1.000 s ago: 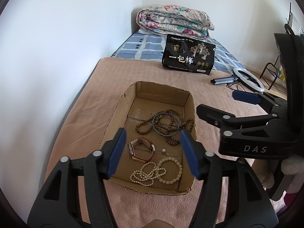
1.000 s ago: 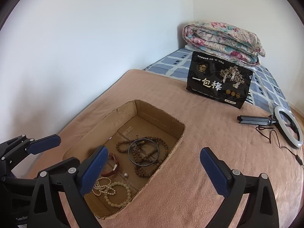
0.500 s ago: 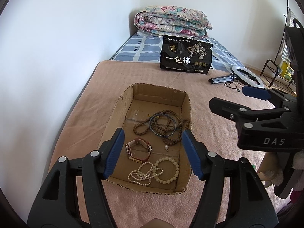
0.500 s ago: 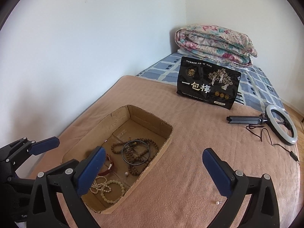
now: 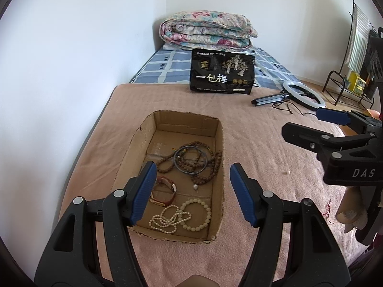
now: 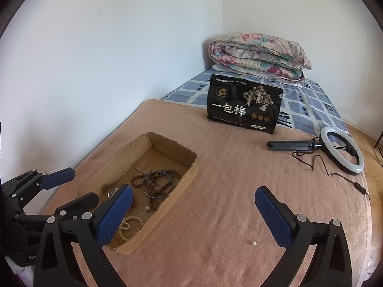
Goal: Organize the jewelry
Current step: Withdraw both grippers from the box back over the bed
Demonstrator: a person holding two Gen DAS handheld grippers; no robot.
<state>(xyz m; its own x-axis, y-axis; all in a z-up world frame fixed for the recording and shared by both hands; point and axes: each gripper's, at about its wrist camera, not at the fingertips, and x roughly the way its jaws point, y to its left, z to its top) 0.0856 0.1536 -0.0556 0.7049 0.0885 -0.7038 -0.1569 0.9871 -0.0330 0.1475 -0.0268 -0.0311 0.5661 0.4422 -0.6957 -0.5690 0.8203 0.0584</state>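
Note:
An open cardboard box [image 5: 186, 116] lies on the pink blanket. It holds a brown bead necklace [image 5: 210, 167], a dark bangle [image 5: 178, 165], a watch with a red-brown strap [image 5: 165, 191], a pearl strand [image 5: 165, 220], a pale bead bracelet [image 5: 196, 215] and a small pearl earring [image 5: 195, 187]. Another pearl earring [image 6: 255, 243] lies loose on the blanket right of the box [image 6: 172, 141]. My left gripper [image 5: 193, 166] hovers over the box's near end, open and empty. My right gripper [image 6: 193, 190] hangs open and empty over the blanket beside the box.
A black snack bag [image 5: 221, 74] stands beyond the box, with a folded floral quilt [image 5: 205, 31] behind it. A ring light with stand and cable [image 5: 304, 93] lies at the right. A white wall runs along the left; a metal rack [image 5: 347, 88] stands far right.
Both grippers have drawn back from the box, so it looks smaller. The right gripper has shifted right, and the loose pearl earring on the blanket has come into view. Jaws unchanged.

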